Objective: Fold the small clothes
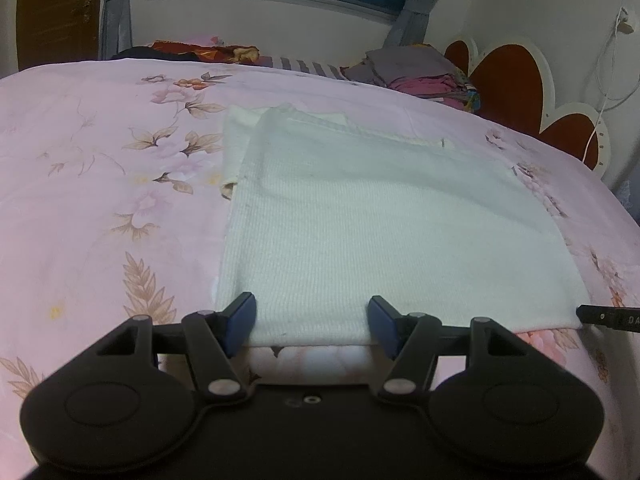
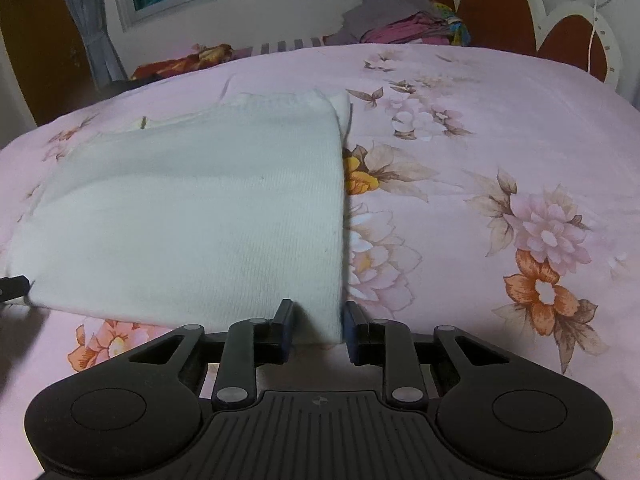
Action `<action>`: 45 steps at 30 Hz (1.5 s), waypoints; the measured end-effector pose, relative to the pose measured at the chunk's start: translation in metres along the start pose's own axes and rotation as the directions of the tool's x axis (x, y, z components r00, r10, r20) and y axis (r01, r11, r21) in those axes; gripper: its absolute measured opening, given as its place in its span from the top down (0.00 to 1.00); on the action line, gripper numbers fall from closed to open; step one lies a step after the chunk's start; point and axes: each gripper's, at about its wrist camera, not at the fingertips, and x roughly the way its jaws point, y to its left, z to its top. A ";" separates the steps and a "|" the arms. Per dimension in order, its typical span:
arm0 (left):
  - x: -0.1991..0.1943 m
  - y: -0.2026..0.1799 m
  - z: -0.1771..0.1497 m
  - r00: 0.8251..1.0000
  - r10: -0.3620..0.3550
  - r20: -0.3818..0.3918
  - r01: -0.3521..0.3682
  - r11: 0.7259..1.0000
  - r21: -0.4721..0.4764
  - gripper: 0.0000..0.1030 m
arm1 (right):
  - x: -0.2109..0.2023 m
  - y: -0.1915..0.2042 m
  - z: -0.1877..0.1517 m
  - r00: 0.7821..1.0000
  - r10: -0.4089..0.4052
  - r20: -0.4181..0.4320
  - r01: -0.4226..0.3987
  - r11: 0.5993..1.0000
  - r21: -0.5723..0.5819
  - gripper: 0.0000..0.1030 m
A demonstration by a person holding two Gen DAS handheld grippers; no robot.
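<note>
A white ribbed knit garment (image 1: 360, 220) (image 2: 200, 208) lies folded into a rectangle on the pink floral bedsheet (image 1: 100, 200). My left gripper (image 1: 313, 322) is open, its blue pads wide apart over the garment's near hem toward the left corner, and the cloth lies flat between them. My right gripper (image 2: 318, 330) is shut on the garment's near right corner, which fills the narrow gap between its pads. The garment's right edge casts a dark shadow on the sheet. One finger of the right gripper (image 1: 608, 317) shows at the far right corner in the left wrist view.
A pile of folded clothes (image 1: 424, 72) (image 2: 404, 20) sits at the far end of the bed by the heart-shaped headboard (image 1: 508, 80). A red patterned cloth (image 1: 192, 50) lies at the far left edge. Bare sheet (image 2: 500, 160) stretches right of the garment.
</note>
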 end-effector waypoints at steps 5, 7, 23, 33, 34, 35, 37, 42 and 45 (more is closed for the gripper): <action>-0.001 -0.001 0.000 1.000 0.005 -0.004 -0.005 1.000 0.006 0.40 | 0.002 -0.003 -0.003 1.000 0.010 -0.008 -0.010 1.000 0.014 0.76; -0.004 0.002 0.003 1.000 0.001 -0.009 -0.001 1.000 -0.023 0.40 | 0.001 -0.005 0.000 1.000 0.008 -0.008 -0.008 1.000 0.025 0.76; -0.033 0.028 -0.017 0.999 0.044 -0.029 -0.048 0.984 -0.172 0.30 | -0.033 -0.015 -0.022 0.997 0.063 0.039 -0.066 0.995 0.078 0.76; -0.018 0.056 -0.045 0.971 -0.212 0.112 0.233 0.725 -0.649 0.51 | -0.042 0.011 -0.018 0.990 0.135 0.037 -0.136 0.990 0.038 0.75; -0.014 0.058 -0.046 0.968 -0.216 0.129 0.245 0.693 -0.678 0.51 | -0.039 0.015 -0.014 0.990 0.136 0.032 -0.137 0.990 0.023 0.75; -0.009 0.060 -0.046 0.965 -0.216 0.147 0.255 0.662 -0.705 0.51 | -0.036 0.019 -0.010 0.990 0.140 0.029 -0.140 0.990 0.010 0.75; -0.001 0.061 -0.042 0.964 -0.205 0.170 0.263 0.634 -0.727 0.51 | -0.030 0.025 -0.001 0.989 0.143 0.029 -0.143 0.990 -0.003 0.75; 0.020 0.054 -0.026 0.965 -0.162 0.207 0.263 0.640 -0.722 0.53 | -0.004 0.041 0.035 0.979 0.201 0.041 -0.202 0.979 0.029 1.00; 0.025 0.045 -0.023 0.967 -0.131 0.217 0.249 0.649 -0.719 0.57 | 0.013 0.060 0.056 0.975 0.215 0.050 -0.215 0.977 0.006 1.00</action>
